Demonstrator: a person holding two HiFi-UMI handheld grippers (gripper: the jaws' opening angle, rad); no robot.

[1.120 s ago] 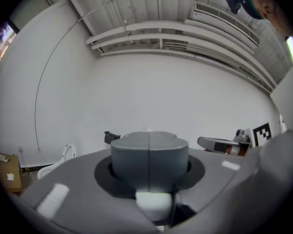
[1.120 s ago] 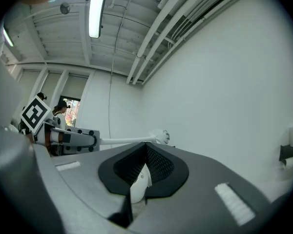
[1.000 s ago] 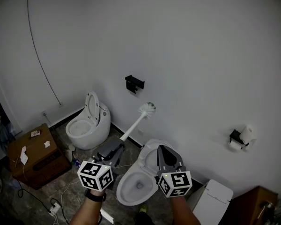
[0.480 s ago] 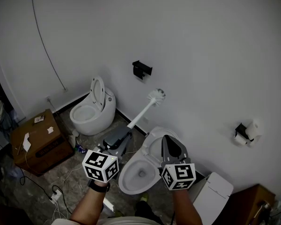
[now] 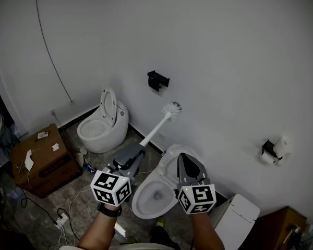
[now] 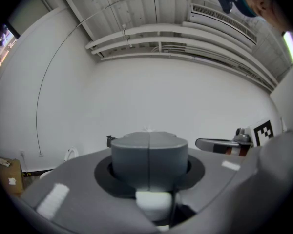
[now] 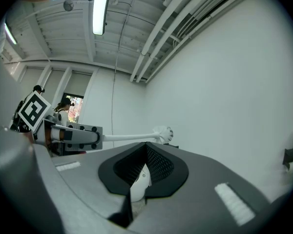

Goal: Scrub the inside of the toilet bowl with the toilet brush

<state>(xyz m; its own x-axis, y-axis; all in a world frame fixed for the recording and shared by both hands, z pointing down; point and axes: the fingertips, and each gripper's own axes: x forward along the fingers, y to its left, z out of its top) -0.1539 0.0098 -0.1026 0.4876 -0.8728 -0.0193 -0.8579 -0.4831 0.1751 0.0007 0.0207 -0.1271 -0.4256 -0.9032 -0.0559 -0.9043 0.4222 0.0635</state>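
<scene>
The brush [image 5: 155,128] is up in the air, not in the toilet [image 5: 142,206]. It sticks out on a slant from the left tongs [image 5: 134,157]. Its bushy white head is up high, close to the white wall [image 5: 235,61]. The left tongs are shut tight on the brush's handle. In the left gripper view the two grey pads [image 6: 132,155] press together, and a white bit shows just under them. The right tongs [image 5: 183,161] are shut too, tip to tip, and hold nothing. They hang over the back of the toilet, which sits right below both tongs. A second toilet [image 5: 96,132] stands to the left by the wall, with its lid up. Left of that is a brown box [image 5: 39,160], and wires [image 5: 68,212] lie on the floor. A black holder [image 5: 158,80] is on the wall above the brush. A paper roll [image 5: 279,147] hangs on the wall far to the right.
</scene>
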